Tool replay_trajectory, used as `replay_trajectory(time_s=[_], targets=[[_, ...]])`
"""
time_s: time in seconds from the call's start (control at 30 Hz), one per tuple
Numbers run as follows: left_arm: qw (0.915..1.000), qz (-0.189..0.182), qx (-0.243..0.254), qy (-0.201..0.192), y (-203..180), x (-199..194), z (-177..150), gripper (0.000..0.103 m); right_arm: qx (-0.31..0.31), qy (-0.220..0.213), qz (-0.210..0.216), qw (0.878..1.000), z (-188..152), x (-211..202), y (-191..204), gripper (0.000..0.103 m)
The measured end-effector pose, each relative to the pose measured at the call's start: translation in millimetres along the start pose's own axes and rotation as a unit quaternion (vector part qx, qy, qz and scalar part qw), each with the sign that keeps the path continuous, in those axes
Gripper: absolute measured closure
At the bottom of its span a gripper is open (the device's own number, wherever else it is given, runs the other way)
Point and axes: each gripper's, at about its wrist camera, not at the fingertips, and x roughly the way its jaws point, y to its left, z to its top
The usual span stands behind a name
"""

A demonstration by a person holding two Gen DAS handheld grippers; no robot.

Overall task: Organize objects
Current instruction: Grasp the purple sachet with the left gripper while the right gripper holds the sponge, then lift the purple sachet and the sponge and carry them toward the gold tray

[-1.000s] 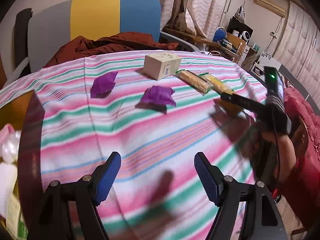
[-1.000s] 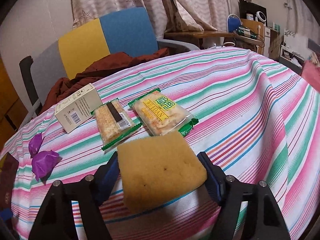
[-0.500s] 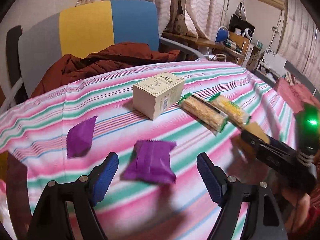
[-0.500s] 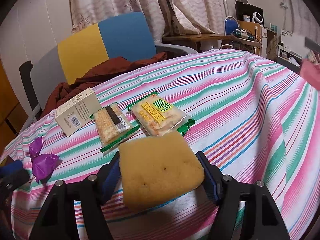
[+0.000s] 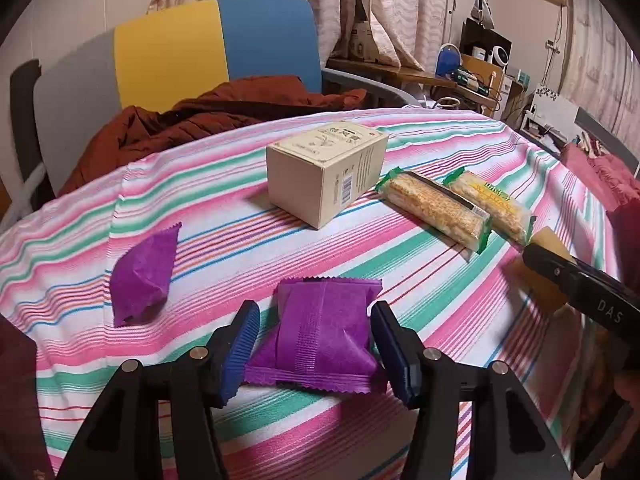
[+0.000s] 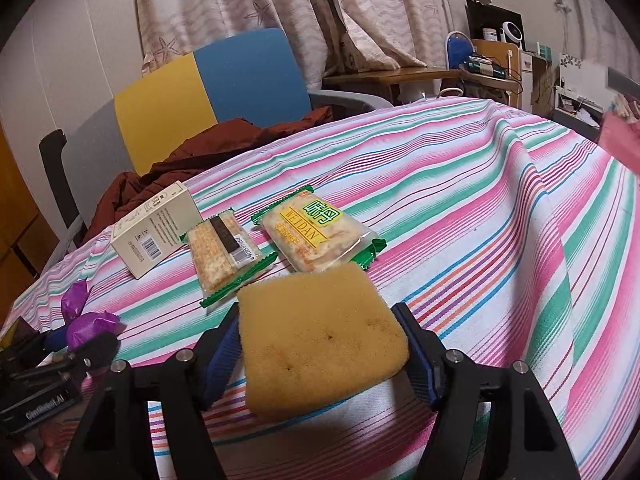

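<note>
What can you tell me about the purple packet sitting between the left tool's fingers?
The purple packet is a small pillow-shaped pouch of matte, crinkled wrapper, with zigzag-cut ends and a raised seam strip down its middle. It looks sealed and puffy. It lies flat on the striped tablecloth, seam side up. The left tool straddles it; its jaws have just been closing, and the blue ribbed pads sit at the packet's sides. Whether they press yet is unclear.

Clear cracker packet with green ends and yellow label (image 6: pixel 318 236): "WEIDAN" in Latin capitals, green Chinese characters above, not legible. Black arm of other gripper (image 5: pixel 592 292): white letters "DAS". Cream cardboard box (image 6: pixel 154 230): barcode, small print unreadable.
</note>
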Motion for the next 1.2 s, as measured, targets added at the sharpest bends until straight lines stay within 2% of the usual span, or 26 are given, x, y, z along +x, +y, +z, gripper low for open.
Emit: replay_trajectory(time_s=[0.37,0.5,0.7,0.9,1.2], targets=[[0.9997,-0.023,-0.007,-0.01,4,-2,-3,0.045,-0.005,0.001,-0.005,1.0,0,0,1,0.031],[0.9998,-0.007,0.003,-0.019,0,-7,-6,0.045,-0.01,0.001,-0.01,1.0,0,1,4,0.031],[0.9984,0.011,0.008,-0.055,-2,-26,-15,0.045,-0.026,-0.009,-0.02,0.999,0,-3,11,0.031],[0.9969,0.013,0.019,-0.075,-7,-42,-26,0.045,-0.057,-0.016,-0.029,0.998,-2,-7,23,0.031],[0.9958,-0.01,-0.04,-0.082,18,-60,-42,0.045,-0.102,-0.022,-0.015,0.994,-16,-22,48,0.032]])
